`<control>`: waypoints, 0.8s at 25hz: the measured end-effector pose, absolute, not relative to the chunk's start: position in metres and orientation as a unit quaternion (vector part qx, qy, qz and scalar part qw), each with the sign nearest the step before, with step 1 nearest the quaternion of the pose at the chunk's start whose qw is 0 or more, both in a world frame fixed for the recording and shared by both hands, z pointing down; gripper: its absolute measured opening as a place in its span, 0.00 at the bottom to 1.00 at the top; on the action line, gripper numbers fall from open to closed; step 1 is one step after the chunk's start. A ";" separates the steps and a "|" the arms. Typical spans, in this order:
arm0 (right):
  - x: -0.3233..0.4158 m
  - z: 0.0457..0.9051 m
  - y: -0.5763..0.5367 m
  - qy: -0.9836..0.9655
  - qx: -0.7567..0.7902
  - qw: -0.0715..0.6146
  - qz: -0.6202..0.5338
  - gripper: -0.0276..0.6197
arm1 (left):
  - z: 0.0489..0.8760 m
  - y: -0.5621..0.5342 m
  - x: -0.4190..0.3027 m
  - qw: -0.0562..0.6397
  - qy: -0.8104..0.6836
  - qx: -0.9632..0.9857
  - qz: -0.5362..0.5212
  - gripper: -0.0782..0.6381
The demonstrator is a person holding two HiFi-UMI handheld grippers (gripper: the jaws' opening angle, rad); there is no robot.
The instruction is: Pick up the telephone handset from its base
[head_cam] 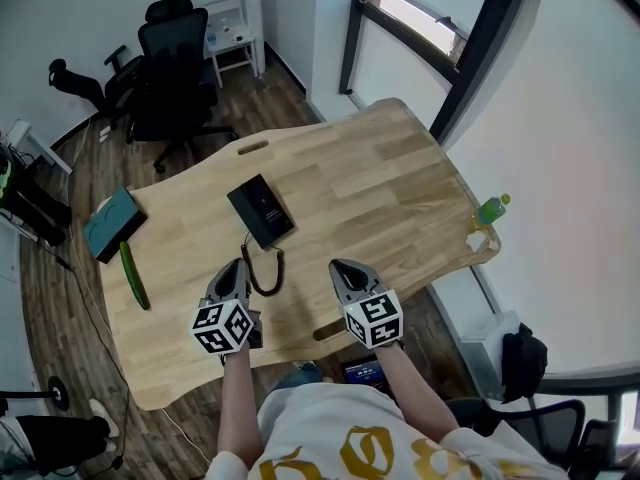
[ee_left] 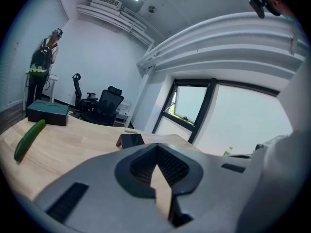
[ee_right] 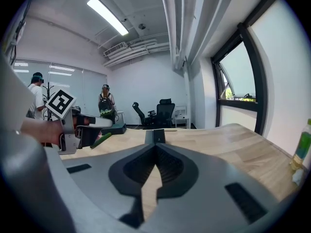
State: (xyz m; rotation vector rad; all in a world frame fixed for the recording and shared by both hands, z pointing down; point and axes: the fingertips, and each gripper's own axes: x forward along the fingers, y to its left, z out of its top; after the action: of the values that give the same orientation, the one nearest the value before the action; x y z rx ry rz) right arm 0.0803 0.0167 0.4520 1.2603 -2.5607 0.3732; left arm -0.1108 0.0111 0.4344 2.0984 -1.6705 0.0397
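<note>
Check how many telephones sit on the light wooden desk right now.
1. The flat black corded telephone lies midway across the light wooden desk, just beyond the left gripper and right gripper. Little of the desk is covered, so none seems hidden.

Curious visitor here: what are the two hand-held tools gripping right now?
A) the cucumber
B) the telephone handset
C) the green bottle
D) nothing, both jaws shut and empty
D: the left gripper and the right gripper both show jaws together with nothing between, short of the telephone.
</note>
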 end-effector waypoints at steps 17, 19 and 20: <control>0.039 0.453 -0.054 -0.883 0.433 0.133 0.125 0.05 | 0.447 -0.055 -0.145 0.245 -0.607 0.756 0.004 0.12; 0.038 0.454 -0.059 -0.883 0.432 0.132 0.124 0.05 | 0.447 -0.061 -0.146 0.244 -0.608 0.755 0.003 0.12; 0.037 0.455 -0.062 -0.884 0.431 0.132 0.124 0.05 | 0.447 -0.064 -0.146 0.244 -0.609 0.755 0.002 0.12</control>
State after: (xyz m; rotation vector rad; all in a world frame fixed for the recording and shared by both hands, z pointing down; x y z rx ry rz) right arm 0.0366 -0.0618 0.4546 1.2519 -2.5647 0.3592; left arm -0.1461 -0.0635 0.4473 2.0618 -1.6620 0.0054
